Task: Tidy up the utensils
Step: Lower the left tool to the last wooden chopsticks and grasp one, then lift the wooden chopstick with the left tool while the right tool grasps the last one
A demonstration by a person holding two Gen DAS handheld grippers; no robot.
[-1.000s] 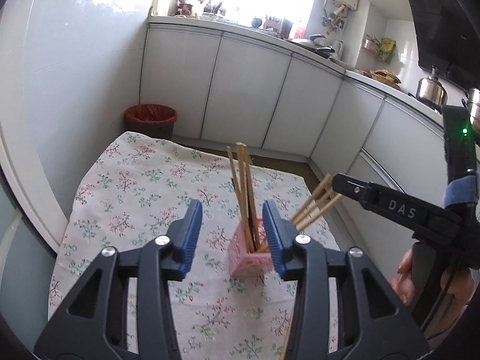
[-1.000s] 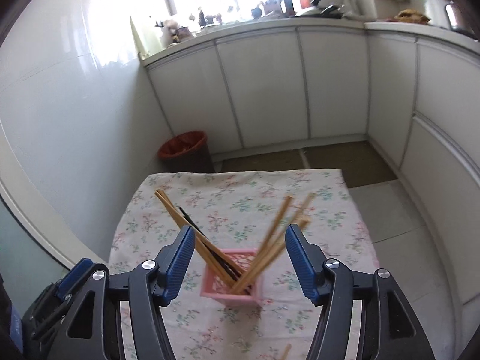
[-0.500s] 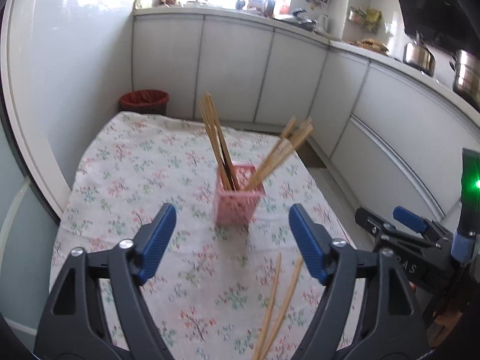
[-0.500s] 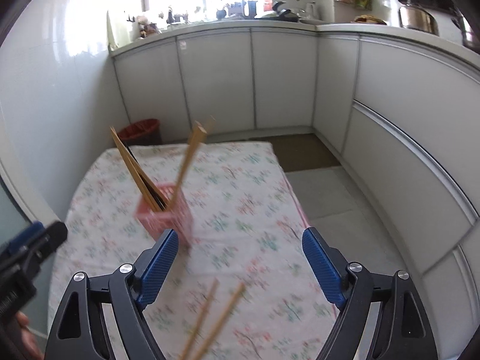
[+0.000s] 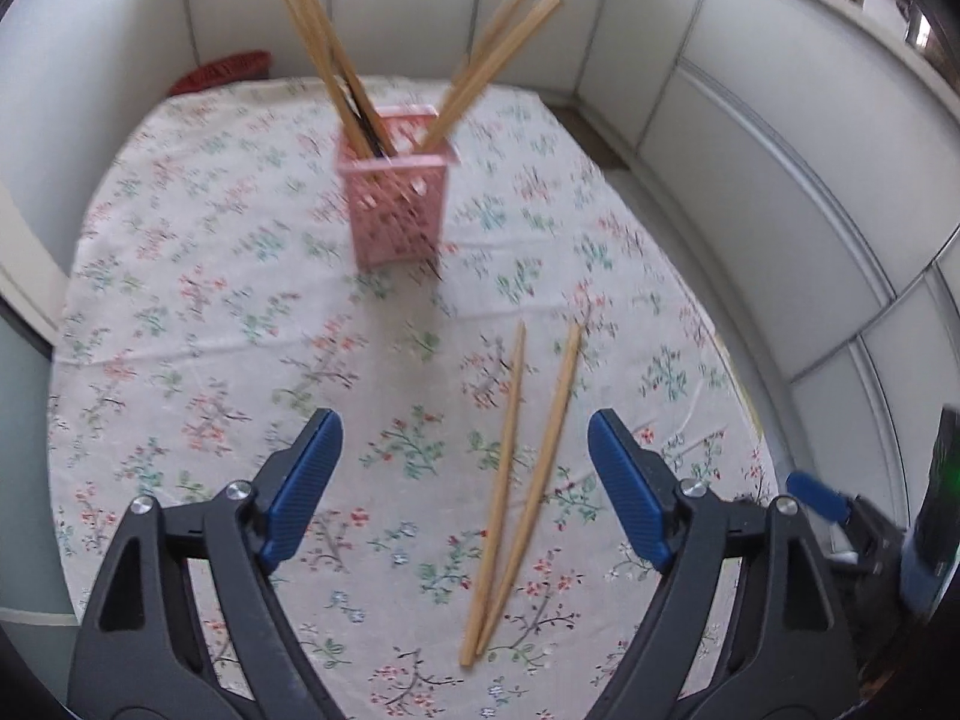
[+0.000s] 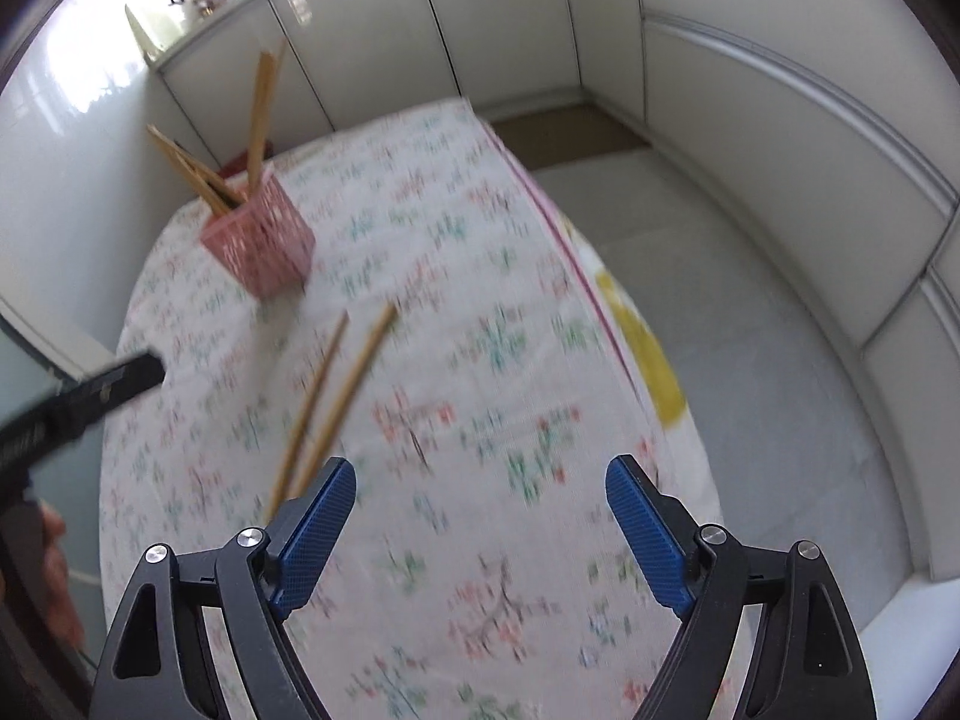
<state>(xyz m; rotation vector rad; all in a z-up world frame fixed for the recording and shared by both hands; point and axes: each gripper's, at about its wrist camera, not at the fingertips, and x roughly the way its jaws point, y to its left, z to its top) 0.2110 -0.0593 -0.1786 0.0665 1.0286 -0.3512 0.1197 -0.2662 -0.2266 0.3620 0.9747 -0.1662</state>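
White kitchen cabinets (image 5: pixel 750 138) are curving round a floral tabletop (image 5: pixel 198 312), with both hand-held grippers tilting steeply down over it.

Left hand-held gripper (image 5: pixel 465 489) is hanging above the near part of the cloth, its jaws having just been opening and now standing wide, pressing on nothing; two loose chopsticks (image 5: pixel 522 474) are lying flat on the cloth below the gap, nearer the right jaw. Right hand-held gripper (image 6: pixel 480 531) is likewise spread wide and empty over bare cloth, its jaws having just been opening too, with the loose pair just beyond its left fingertip. Farther back, a pink basket (image 5: pixel 399 204) is standing upright, holding more chopsticks (image 5: pixel 336 54) that are leaning out to both sides.
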